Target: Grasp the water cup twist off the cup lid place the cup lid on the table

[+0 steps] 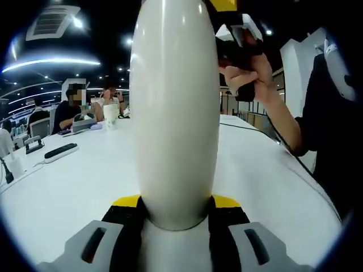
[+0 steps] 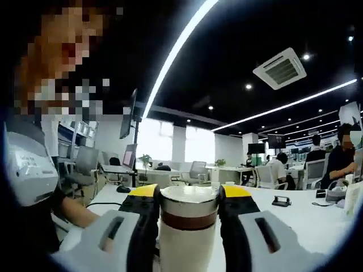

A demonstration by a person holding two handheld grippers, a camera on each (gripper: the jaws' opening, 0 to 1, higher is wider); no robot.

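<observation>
Left gripper (image 1: 176, 212) clamps the water cup (image 1: 176, 107) body, frame centre, above the table (image 1: 74, 187). Right gripper (image 2: 187, 195) pinches the cup lid (image 2: 189, 211). Smooth, glossy, rigid shell: probably slippery, so grip low and firm.

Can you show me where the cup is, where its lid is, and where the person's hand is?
cup (image 1: 176, 113): left gripper view, middle of its white body.
lid (image 2: 189, 211): right gripper view, its side between the jaws.
hand (image 1: 249, 71): left gripper view, its knuckles.
</observation>
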